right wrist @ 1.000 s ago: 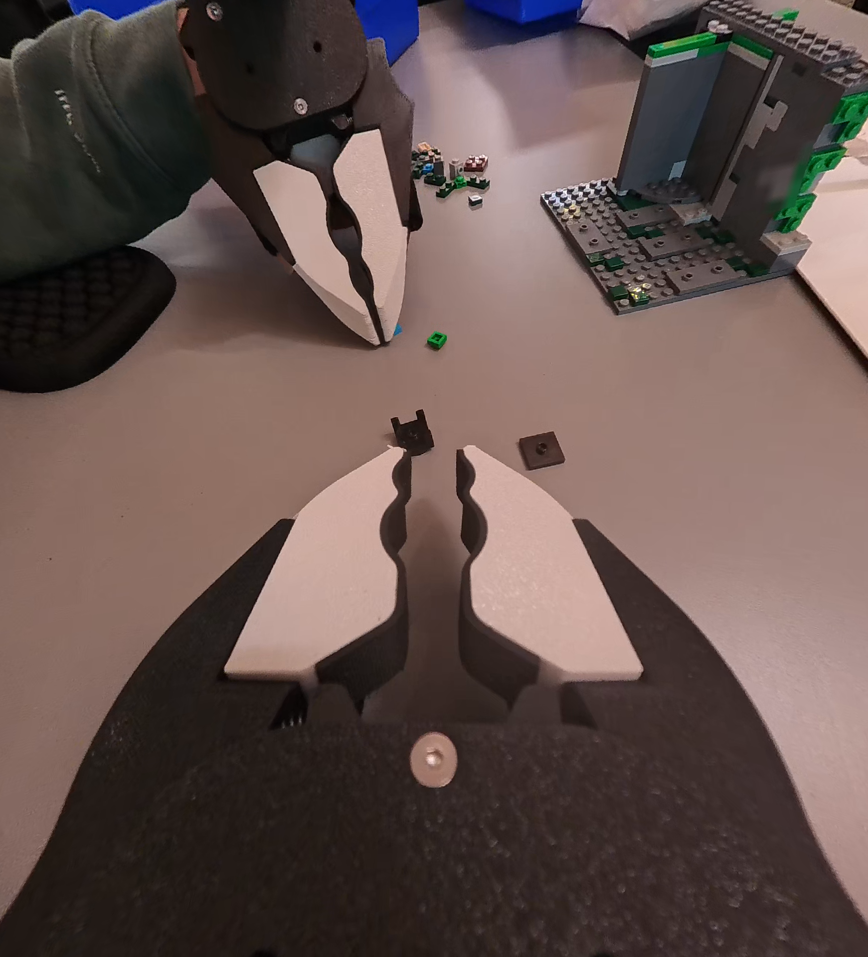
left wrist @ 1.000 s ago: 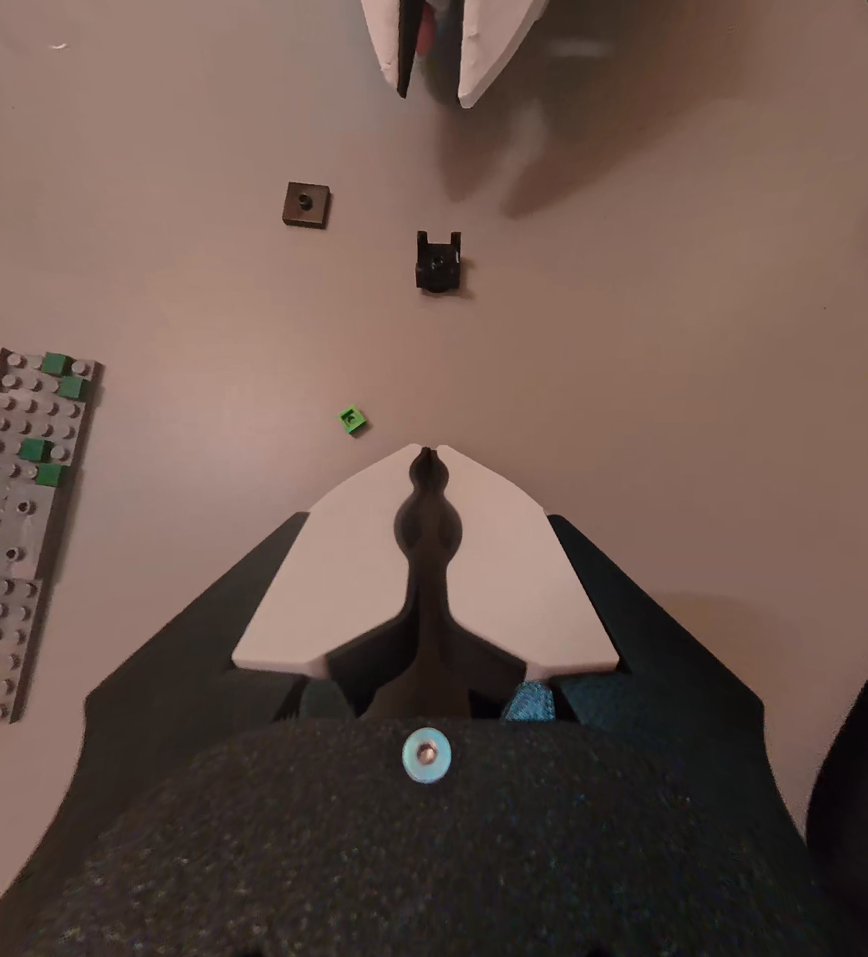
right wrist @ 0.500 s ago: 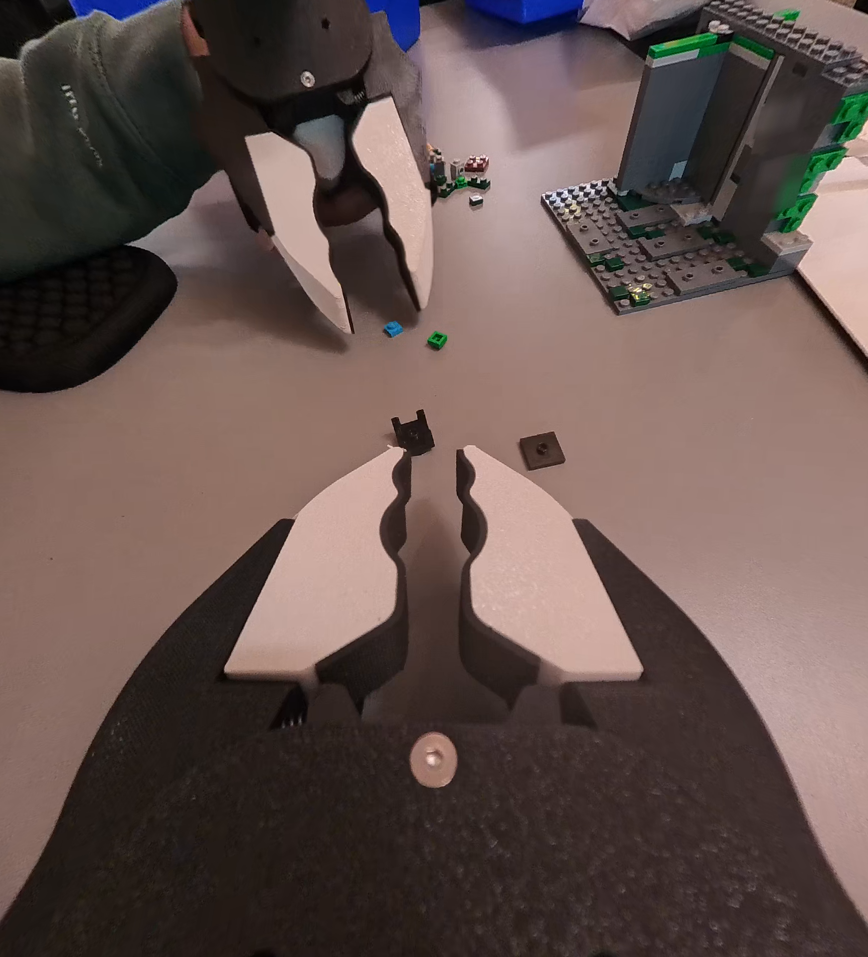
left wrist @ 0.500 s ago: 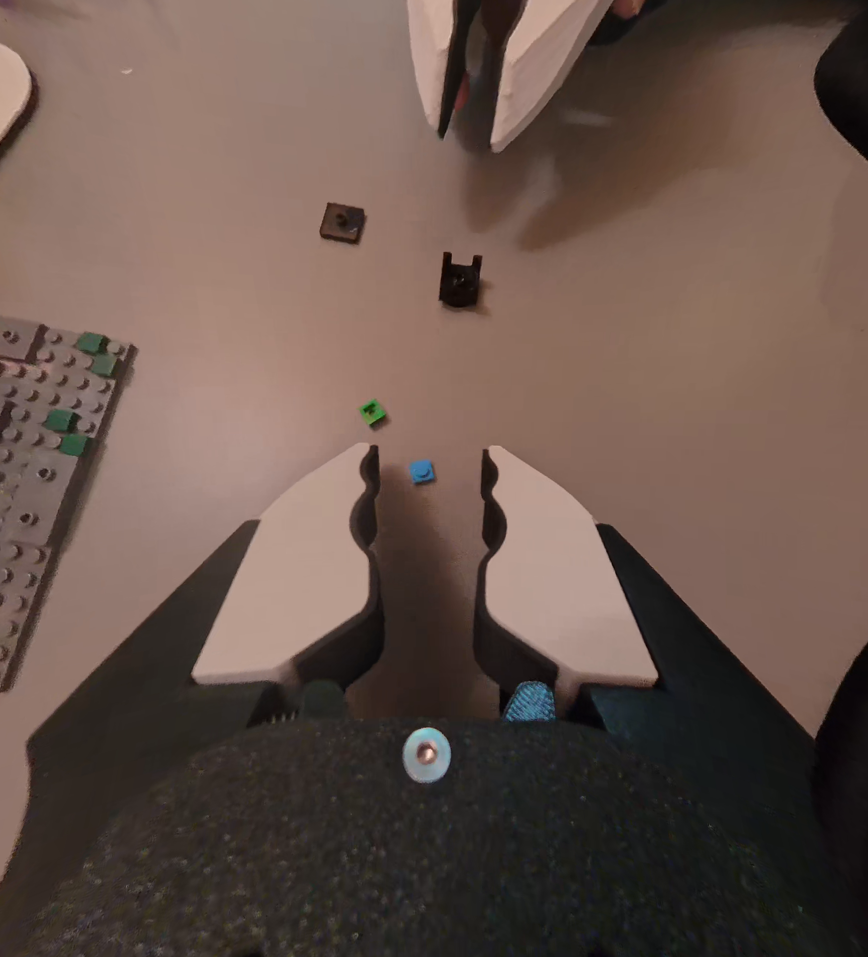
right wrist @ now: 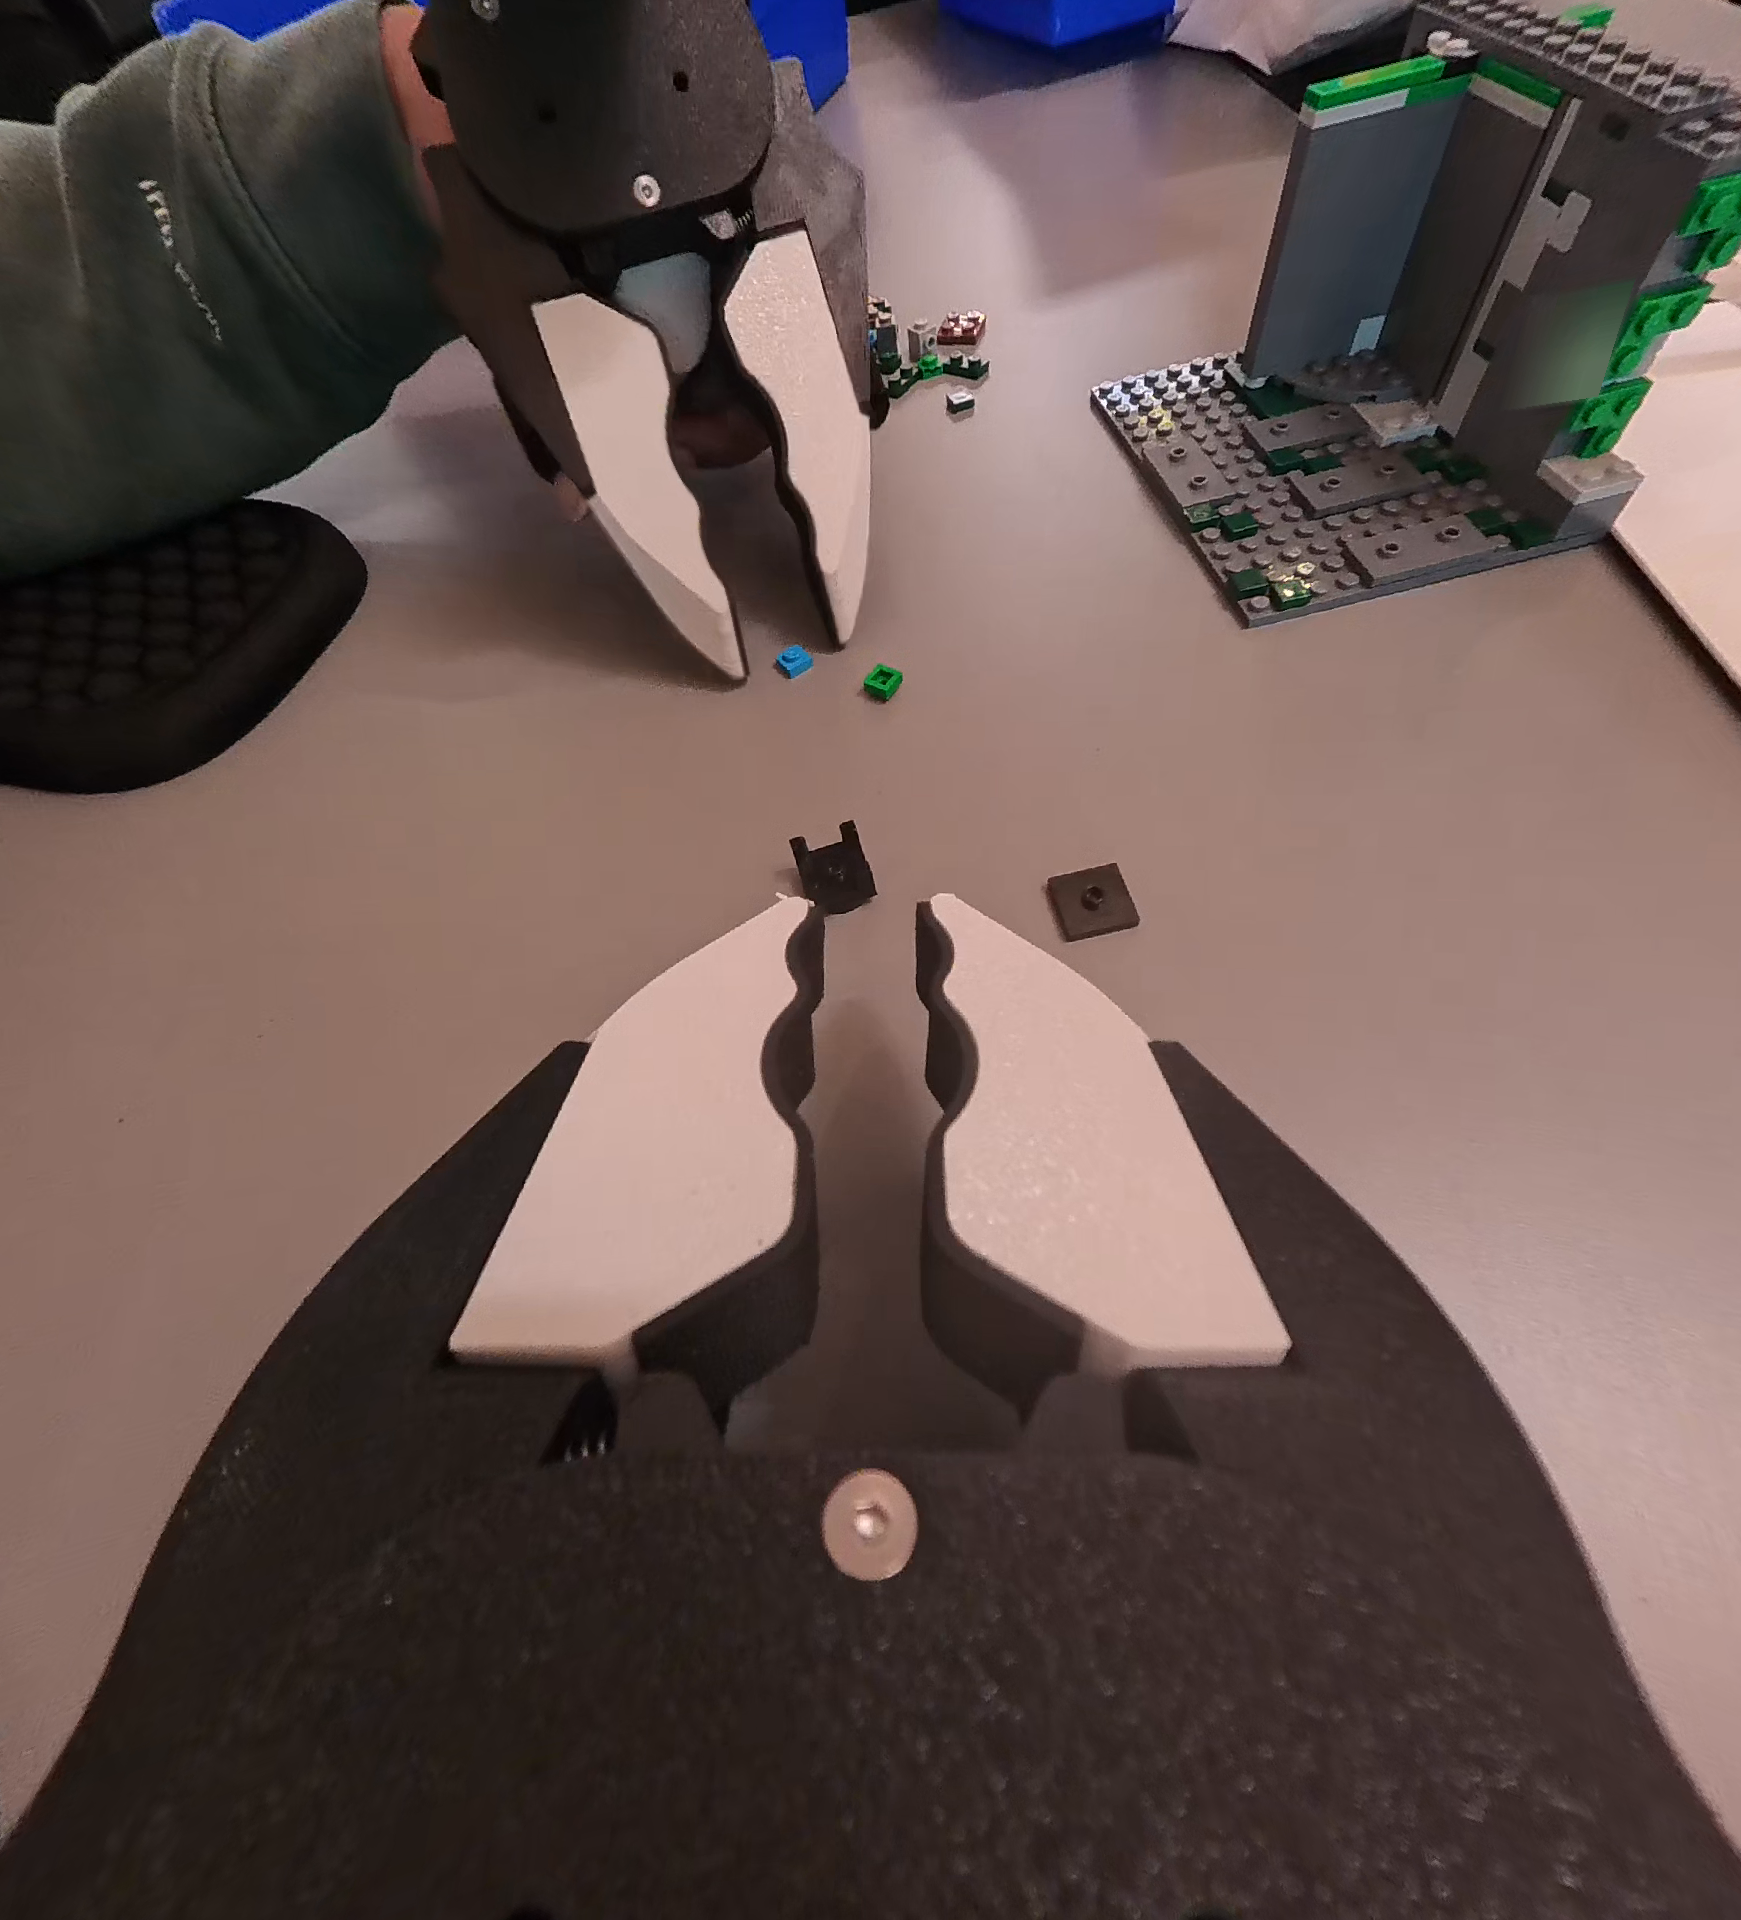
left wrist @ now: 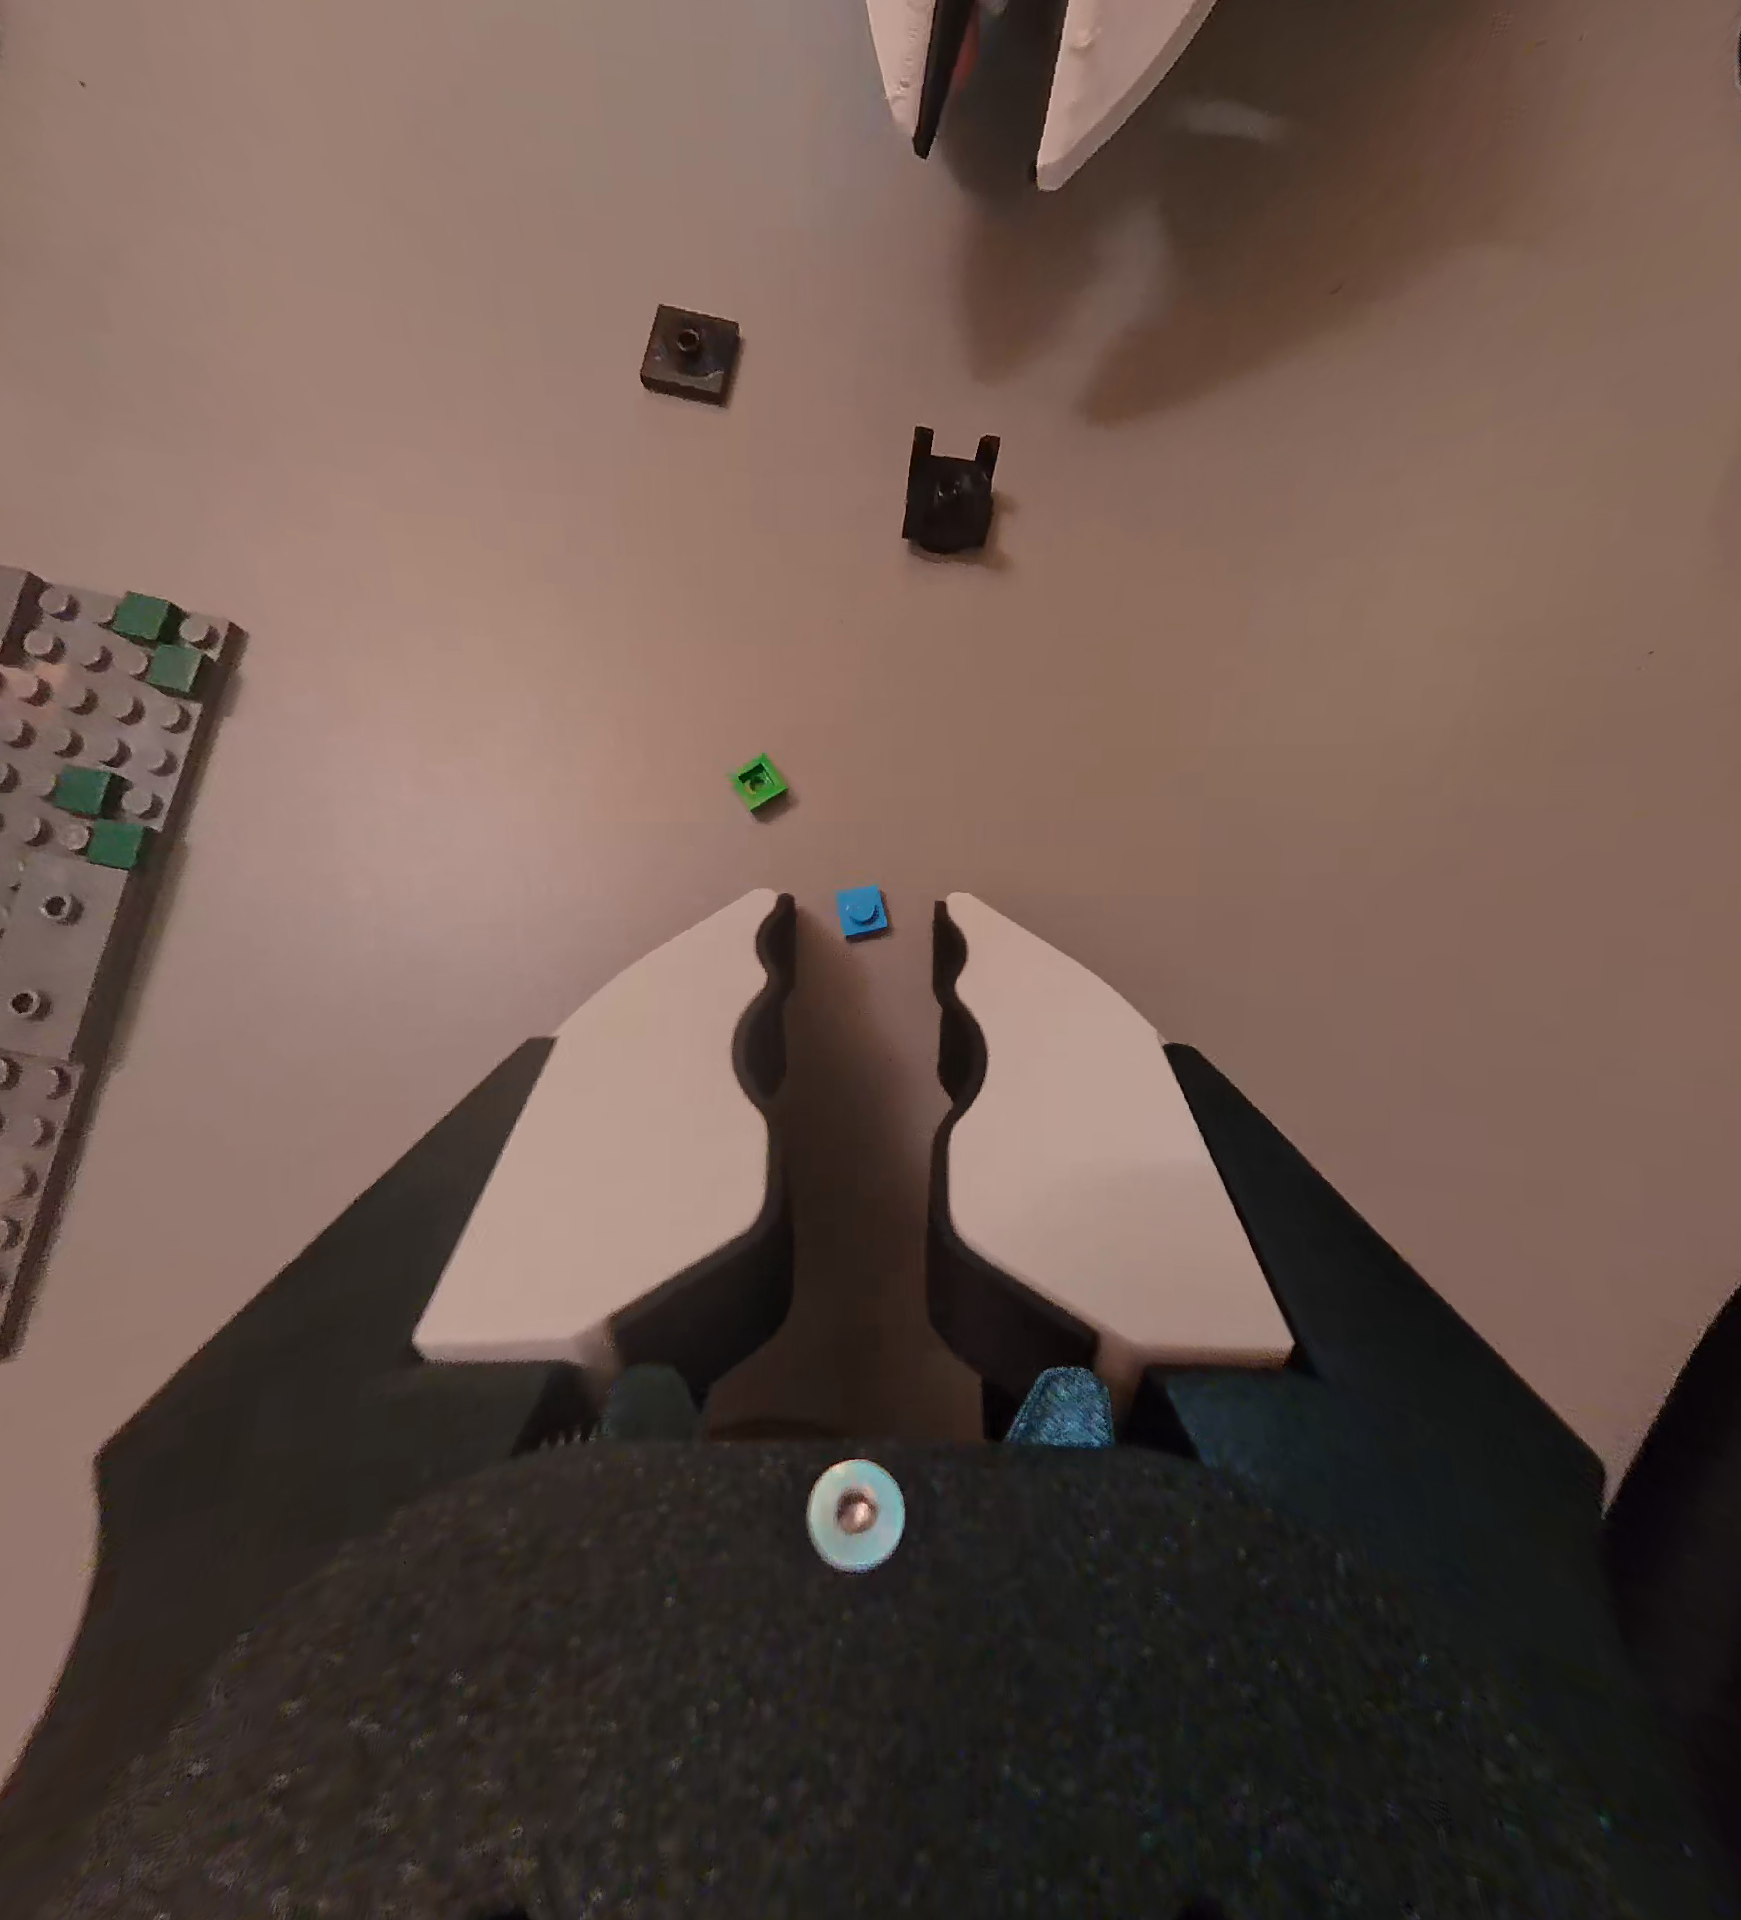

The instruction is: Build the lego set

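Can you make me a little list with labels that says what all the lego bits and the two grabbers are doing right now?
left gripper: open, tips on either side of the blue piece
blue piece: flat on the table, stud up, not gripped
green piece: loose, just beyond the blue one
right gripper: open, holding nothing
black clip piece: on the table just past the right gripper's tips
black square plate: lying loose beside the clip piece
lego build: grey walls on a studded base, untouched

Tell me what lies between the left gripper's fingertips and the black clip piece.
In the left wrist view, the blue stud plate sits at the left gripper; beyond it is bare table up to the black clip piece.
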Motion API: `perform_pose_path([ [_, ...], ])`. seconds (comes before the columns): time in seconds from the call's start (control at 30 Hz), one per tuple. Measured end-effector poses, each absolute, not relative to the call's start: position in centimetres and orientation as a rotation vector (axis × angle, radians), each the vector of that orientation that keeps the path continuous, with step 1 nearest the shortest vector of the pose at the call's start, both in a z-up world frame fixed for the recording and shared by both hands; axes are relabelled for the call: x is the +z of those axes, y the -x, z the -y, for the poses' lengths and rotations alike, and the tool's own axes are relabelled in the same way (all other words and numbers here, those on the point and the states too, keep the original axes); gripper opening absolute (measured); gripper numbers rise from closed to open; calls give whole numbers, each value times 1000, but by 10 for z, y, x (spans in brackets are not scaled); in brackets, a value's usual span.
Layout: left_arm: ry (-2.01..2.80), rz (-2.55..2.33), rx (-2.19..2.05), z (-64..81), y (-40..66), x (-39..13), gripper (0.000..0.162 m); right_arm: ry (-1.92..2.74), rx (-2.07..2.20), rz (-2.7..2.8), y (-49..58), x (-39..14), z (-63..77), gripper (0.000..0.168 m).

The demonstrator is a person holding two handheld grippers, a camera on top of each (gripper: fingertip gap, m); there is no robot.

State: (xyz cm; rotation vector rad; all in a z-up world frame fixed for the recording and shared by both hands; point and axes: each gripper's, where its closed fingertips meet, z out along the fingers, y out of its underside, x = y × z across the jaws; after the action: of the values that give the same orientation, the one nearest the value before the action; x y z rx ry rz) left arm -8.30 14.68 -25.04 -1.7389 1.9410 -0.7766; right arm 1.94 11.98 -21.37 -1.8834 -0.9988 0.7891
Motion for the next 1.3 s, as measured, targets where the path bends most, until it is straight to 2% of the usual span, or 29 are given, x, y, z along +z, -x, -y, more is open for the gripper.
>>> perform_pose_path([
  [0.2,1729,-1968,-749,-144,82,-251,8,1884,788,1000,-19,-214,-120,16],
  [0.43,1659,-2058,-761,-127,80,-251,8,1884,789,1001,-19,-214,-120,16],
  [0.6,1633,-2002,-810,-129,72,-238,19,1884,789,1001,-19,-214,-120,16],
  [1.07,1719,-1914,-705,-162,58,-250,17,1884,786,1005,-19,-215,-121,16],
  [1.17,1718,-1921,-708,-161,57,-251,10,1884,789,1003,-19,-215,-121,16],
  [1.3,1715,-1923,-714,-159,59,-251,10,1883,787,1005,-19,-215,-121,16],
])
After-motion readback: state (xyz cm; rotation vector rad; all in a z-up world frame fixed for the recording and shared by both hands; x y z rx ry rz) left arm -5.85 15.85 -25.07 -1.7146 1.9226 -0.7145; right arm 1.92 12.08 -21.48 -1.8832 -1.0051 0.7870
